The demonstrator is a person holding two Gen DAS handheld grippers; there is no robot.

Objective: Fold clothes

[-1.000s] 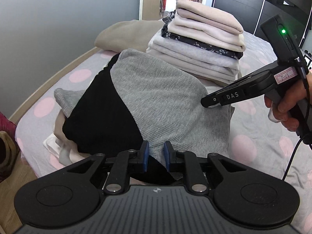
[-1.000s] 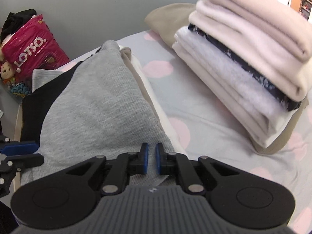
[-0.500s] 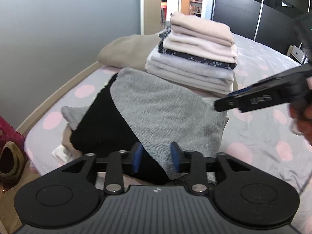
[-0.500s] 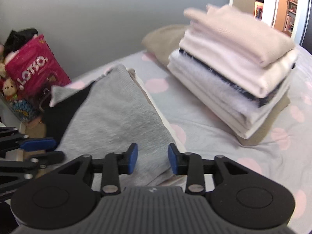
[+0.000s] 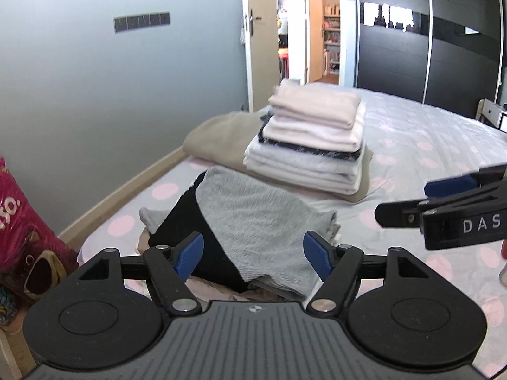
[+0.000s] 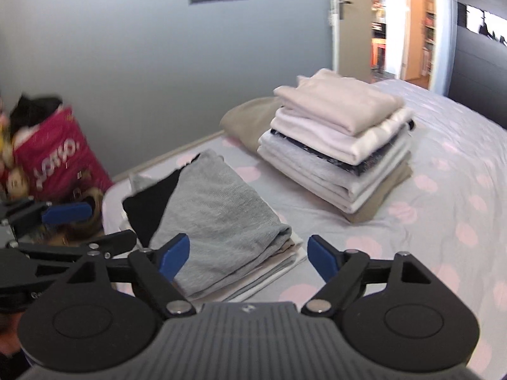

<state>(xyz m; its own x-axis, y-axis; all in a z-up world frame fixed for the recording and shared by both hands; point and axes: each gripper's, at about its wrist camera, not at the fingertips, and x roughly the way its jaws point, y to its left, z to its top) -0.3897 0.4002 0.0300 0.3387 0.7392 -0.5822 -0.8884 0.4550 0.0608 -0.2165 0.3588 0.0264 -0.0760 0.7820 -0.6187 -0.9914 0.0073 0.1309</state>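
A folded grey and black garment [image 5: 253, 221] [image 6: 218, 215] lies on top of a low pile of folded clothes near the bed's corner. Beyond it stands a taller stack of folded clothes [image 5: 310, 139] [image 6: 339, 136] in cream, white and dark print. My left gripper [image 5: 253, 258] is open, raised above and behind the grey garment, holding nothing. My right gripper [image 6: 248, 256] is open too, pulled back from the garment's near edge. In the left wrist view the right gripper [image 5: 443, 202] shows from the side at the right edge.
The bed [image 5: 427, 145] has a grey sheet with pink dots. A beige cushion [image 5: 221, 136] lies behind the tall stack. A pink bag [image 6: 57, 158] sits on the floor by the bed's corner. A grey wall, an open door and dark wardrobes surround the bed.
Both grippers were shut on the grey garment's near edge, then let go, opened wide, and pulled back and up. The garment stays folded on the pile.
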